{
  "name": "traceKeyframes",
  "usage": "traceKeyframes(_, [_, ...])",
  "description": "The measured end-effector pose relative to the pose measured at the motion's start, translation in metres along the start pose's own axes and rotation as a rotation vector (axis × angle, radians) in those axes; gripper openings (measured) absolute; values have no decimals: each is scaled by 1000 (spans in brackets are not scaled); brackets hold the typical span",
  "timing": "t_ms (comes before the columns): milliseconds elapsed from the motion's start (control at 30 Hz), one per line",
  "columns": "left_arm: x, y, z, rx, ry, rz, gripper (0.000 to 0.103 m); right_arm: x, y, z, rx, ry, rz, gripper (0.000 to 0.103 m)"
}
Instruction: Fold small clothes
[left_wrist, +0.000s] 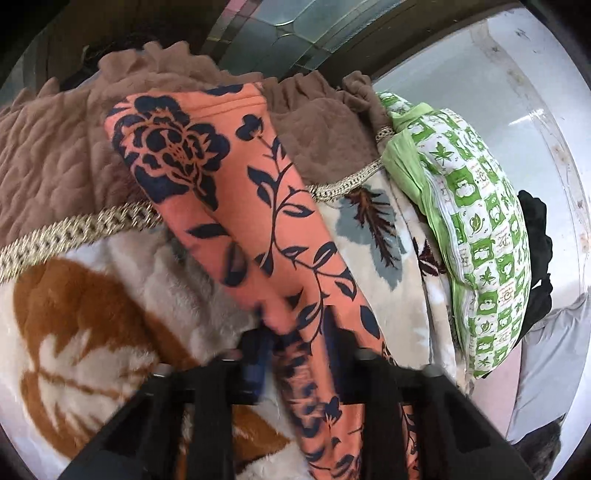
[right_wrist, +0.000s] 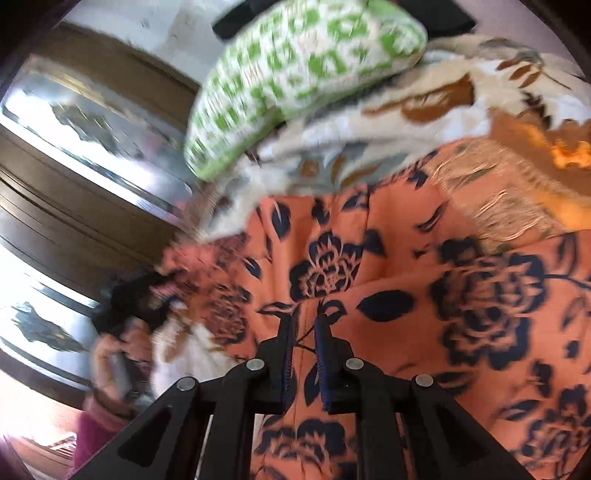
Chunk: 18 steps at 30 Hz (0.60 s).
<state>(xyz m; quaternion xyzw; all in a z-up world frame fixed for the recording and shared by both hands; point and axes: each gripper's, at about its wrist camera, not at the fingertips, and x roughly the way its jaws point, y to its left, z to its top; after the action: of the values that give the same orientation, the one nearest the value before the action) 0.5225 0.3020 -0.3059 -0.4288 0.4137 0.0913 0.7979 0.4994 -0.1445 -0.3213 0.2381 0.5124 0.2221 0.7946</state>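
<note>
An orange garment with dark blue flowers (left_wrist: 236, 192) lies stretched over the bedding, running from my left gripper (left_wrist: 295, 332) up and away. The left gripper's fingers are closed on a bunched part of this cloth. In the right wrist view the same orange garment (right_wrist: 406, 295) fills the lower right. My right gripper (right_wrist: 306, 321) has its fingers nearly together, pinching a fold of the orange cloth between the blue pads (right_wrist: 323, 354).
A cream and brown fleece blanket (left_wrist: 92, 295) lies under the garment, with a brown quilted cover (left_wrist: 55, 155) behind it. A green and white pillow (left_wrist: 476, 221) sits at right, also visible in the right wrist view (right_wrist: 295, 74). A person (right_wrist: 118, 347) sits at lower left there.
</note>
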Motion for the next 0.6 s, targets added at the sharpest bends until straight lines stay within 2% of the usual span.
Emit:
traceKeyframes(33, [3, -1, 3, 10, -3, -5, 11, 21, -1, -5, 14, 79, -48, 16])
traceKeyframes(67, [5, -1, 4, 12, -6, -20, 10, 31, -4, -11, 36, 88, -56, 14])
traceKeyframes(100, [4, 1, 4, 11, -8, -29, 8, 31, -6, -14, 49, 39, -45, 14])
traceKeyframes(200, [-3, 4, 3, 7, -22, -65, 6, 30, -6, -20, 10, 19, -38, 14])
traceKeyframes(333, [-16, -7, 4, 26, -46, -88, 6, 29, -17, -23, 32, -11, 15, 10])
traceKeyframes(500, [-67, -66, -14, 211, -108, -132, 5, 24, -25, -35, -5, -97, 70, 8])
traceKeyframes(600, [-103, -115, -39, 343, -133, -166, 5, 19, -31, -36, 2, -93, 74, 7])
